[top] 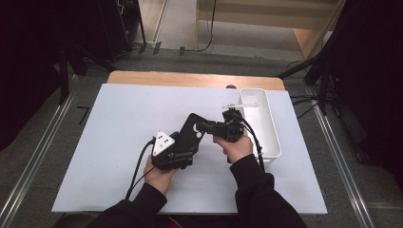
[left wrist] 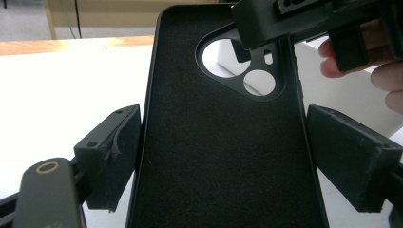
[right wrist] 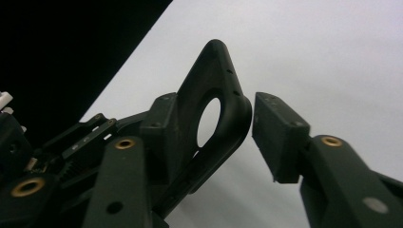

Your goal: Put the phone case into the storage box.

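A black phone case is held above the white table, its soft inner face and camera cutout toward the left gripper view. My left gripper is shut on the case's long sides, one pad pressing each edge. My right gripper comes in from the right at the case's top corner by the cutout. In the right gripper view that corner stands between the jaws. The left pad lies against the case and the right pad sits a thin gap off its rim.
A long white bin stands at the table's right side, just behind the right hand, with a small white piece across its far end. The white tabletop stretches to the left; its wooden far edge lies behind.
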The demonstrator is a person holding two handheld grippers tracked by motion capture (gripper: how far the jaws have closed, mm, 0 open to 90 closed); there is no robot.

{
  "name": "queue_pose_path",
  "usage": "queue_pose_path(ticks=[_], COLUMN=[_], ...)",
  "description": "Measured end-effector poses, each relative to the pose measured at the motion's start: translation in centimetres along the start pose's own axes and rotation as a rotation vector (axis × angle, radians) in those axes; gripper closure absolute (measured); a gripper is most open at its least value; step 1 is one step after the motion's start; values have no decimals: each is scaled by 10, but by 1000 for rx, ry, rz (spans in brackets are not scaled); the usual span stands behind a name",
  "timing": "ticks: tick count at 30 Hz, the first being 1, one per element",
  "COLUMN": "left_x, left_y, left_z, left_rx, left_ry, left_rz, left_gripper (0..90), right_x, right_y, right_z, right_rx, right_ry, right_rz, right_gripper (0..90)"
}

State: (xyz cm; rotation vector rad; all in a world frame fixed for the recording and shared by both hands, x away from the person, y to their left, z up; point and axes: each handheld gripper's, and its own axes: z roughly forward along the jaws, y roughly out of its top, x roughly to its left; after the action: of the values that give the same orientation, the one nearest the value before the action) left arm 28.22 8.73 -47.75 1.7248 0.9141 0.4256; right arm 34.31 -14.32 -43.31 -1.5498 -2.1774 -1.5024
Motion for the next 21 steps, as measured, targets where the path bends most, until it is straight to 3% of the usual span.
queue_pose_path(ticks=[7, 11, 21], left_x=[-2, -4, -4], left_y=[-3, -4, -6], left_z=[1, 0, 2], left_rx=[-1, 0, -9], left_ry=[2, 5, -20], left_rz=[10, 20, 8], left_gripper=[138, 137, 136], right_x=[-3, -4, 3], right_y=[1, 2, 6], right_z=[-3, -4, -11], right_rx=[0, 14, 25], right_ry=[4, 12, 23], right_rz=[51, 94, 101], right_gripper=[670, 696, 741])
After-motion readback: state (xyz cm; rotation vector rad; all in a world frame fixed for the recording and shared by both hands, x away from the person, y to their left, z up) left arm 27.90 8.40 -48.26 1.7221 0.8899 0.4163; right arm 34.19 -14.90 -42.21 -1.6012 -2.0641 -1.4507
